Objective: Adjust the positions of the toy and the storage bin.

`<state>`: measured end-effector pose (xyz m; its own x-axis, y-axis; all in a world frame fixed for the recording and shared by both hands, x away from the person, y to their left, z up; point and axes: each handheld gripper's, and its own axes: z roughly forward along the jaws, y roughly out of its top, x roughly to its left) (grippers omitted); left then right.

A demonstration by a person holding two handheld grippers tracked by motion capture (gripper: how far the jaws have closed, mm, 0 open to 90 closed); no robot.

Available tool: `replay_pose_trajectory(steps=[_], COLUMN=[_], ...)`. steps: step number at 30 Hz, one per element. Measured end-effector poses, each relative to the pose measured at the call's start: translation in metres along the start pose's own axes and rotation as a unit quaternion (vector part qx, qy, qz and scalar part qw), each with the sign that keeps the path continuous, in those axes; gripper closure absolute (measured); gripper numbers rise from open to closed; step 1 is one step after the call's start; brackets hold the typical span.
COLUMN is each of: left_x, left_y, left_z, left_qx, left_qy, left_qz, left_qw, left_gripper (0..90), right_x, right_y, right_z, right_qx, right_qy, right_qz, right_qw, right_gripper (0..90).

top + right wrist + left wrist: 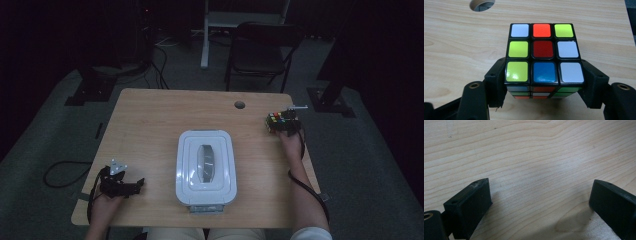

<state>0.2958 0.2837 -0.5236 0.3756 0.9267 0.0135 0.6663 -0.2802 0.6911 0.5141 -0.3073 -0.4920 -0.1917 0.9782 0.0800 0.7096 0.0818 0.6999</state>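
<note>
A scrambled puzzle cube (544, 60) with coloured stickers sits at the far right of the wooden table (150, 120). My right gripper (544, 82) is shut on it, one black jaw pressed against each side of the cube's near row. In the high view the cube (275, 120) shows just ahead of my right gripper (290, 125), near the table's right edge. My left gripper (139, 184) rests at the near left of the table. Its jaws stand wide apart over bare wood in the left gripper view (540, 197), with nothing between them.
A white lidded plastic container (206, 167) lies in the middle of the table, toward the near edge. A round cable hole (239, 105) is at the far side of the table, also seen as a cable hole (482, 4) beyond the cube. A chair (260, 50) stands behind the table.
</note>
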Motion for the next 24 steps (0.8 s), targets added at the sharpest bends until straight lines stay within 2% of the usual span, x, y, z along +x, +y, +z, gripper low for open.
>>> replay_pose_trajectory(steps=[6,7,8,9,12,14,16,19,20,21,24], left_x=[0.000,0.000,0.000,0.000,0.000,0.000,-0.001,-0.001,-0.001,-0.001,-0.001], left_y=[0.000,0.000,0.000,0.000,0.000,0.000,0.000,0.000,0.001,0.001,0.001], left_z=[0.000,0.000,0.000,0.000,0.001,0.001,0.001,0.001,0.001,0.001,0.001], left_qx=[0.000,0.001,0.001,0.002,0.003,0.004,0.005,0.005,0.005,0.006,0.006], left_qy=[-0.001,-0.001,-0.002,-0.002,-0.003,-0.003,-0.006,-0.006,-0.005,-0.005,-0.005], left_qz=[0.001,0.002,0.003,0.003,0.004,0.005,0.007,0.006,0.006,0.006,0.006], left_qw=[1.0000,1.0000,1.0000,1.0000,1.0000,1.0000,0.9999,1.0000,1.0000,1.0000,1.0000], left_gripper=[3.9,3.5,3.5,3.2,2.7,1.8,0.7,0.6,0.6,0.5,0.5], right_x=[0.004,0.006,0.006,0.008,0.009,0.012,0.013,0.019,0.019,0.020,0.022], right_y=[-0.007,-0.009,-0.009,-0.012,-0.017,-0.026,-0.030,-0.047,-0.047,-0.056,-0.065], right_z=[-0.015,-0.024,-0.024,-0.033,-0.044,-0.059,-0.064,-0.083,-0.083,-0.093,-0.100], right_qx=[-0.007,-0.016,-0.016,-0.023,-0.027,-0.033,-0.034,-0.034,-0.034,-0.038,-0.038], right_qy=[0.004,0.005,0.005,0.011,0.012,0.010,0.009,-0.004,-0.004,0.002,0.000], right_qz=[-0.010,-0.009,-0.009,-0.007,-0.009,-0.011,-0.012,-0.037,-0.037,-0.038,-0.039], right_qw=[0.9999,0.9998,0.9998,0.9997,0.9995,0.9993,0.9993,0.9987,0.9987,0.9986,0.9985], right_gripper=[33.6,33.6,33.6,33.6,33.6,33.6,33.6,33.6,33.6,33.6,33.6])
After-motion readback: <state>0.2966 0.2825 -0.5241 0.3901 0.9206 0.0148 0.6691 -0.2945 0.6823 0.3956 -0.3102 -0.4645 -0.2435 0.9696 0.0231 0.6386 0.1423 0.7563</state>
